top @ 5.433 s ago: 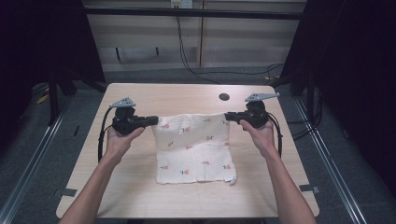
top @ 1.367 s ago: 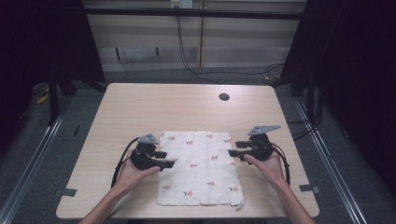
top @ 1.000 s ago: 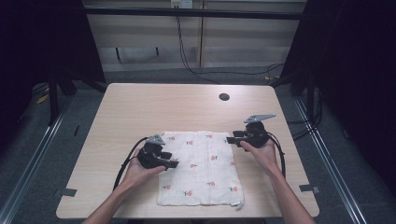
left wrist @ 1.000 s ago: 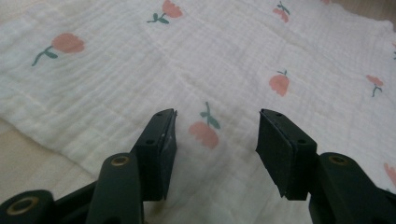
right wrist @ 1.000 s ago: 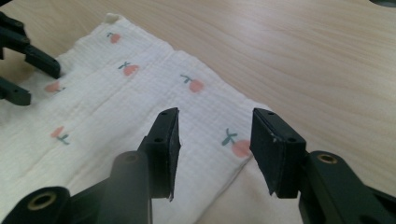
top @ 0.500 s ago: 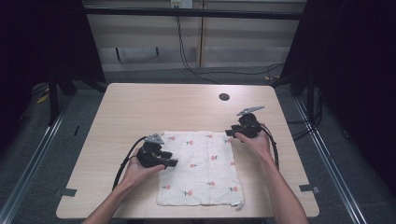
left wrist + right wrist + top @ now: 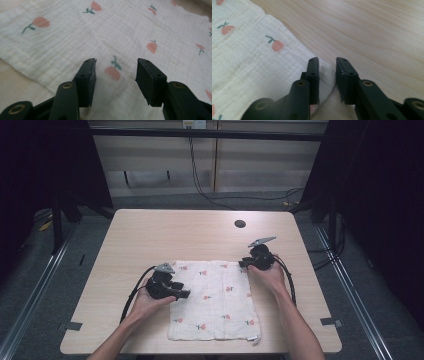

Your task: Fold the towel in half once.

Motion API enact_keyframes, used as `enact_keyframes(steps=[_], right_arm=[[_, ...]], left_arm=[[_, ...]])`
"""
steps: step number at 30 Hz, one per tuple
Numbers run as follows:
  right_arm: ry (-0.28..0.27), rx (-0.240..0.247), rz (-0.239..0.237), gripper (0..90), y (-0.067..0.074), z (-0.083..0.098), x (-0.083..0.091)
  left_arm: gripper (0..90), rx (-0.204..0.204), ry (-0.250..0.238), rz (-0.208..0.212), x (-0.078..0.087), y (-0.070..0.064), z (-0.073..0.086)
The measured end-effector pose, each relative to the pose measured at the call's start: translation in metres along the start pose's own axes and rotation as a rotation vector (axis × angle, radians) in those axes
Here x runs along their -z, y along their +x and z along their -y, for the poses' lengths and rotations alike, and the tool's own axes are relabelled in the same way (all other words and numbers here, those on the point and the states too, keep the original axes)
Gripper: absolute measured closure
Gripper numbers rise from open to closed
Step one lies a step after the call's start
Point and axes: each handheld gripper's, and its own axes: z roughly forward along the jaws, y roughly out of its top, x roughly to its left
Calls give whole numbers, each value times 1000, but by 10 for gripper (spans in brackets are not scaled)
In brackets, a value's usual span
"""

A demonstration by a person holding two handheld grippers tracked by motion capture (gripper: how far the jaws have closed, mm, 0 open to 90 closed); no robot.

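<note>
- Wooden table (image 7: 150, 240) evenly lit from overhead; no glare on it. Surroundings beyond the table fall to near black on both sides.
- Soft, short shadows under the hands on the table.
- Left gripper view: flower-print cloth (image 7: 130, 32) sharp mid-frame, softer toward its far edge; black jaws slightly blurred.
- Right gripper view: table grain soft beyond the cloth; jaws dim, out of focus.
</note>
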Motion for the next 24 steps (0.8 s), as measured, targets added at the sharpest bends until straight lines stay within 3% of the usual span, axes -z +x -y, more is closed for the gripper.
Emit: enact_keyframes(steps=[5,10,12,17,19,21,24], right_arm=[[-16,-23,-13,853,0,0,2],[-40,-31,-23,859,2,-2,7],[-52,-34,-20,860,1,-1,9],[-69,-41,-34,858,2,8,13],[-70,-42,-25,859,3,11,17],[-83,-39,-31,859,1,13,20],[-88,-44,-35,861,0,12,22]], left_arm=[[485,13,-12,-3,2,2,0],[513,-1,-10,-16,3,2,0],[524,11,-23,-16,4,2,0],[568,-16,-8,-36,3,1,1],[582,-4,-28,-26,6,3,-1],[606,17,-62,-57,12,9,-6],[631,47,-109,-51,24,19,-12]])
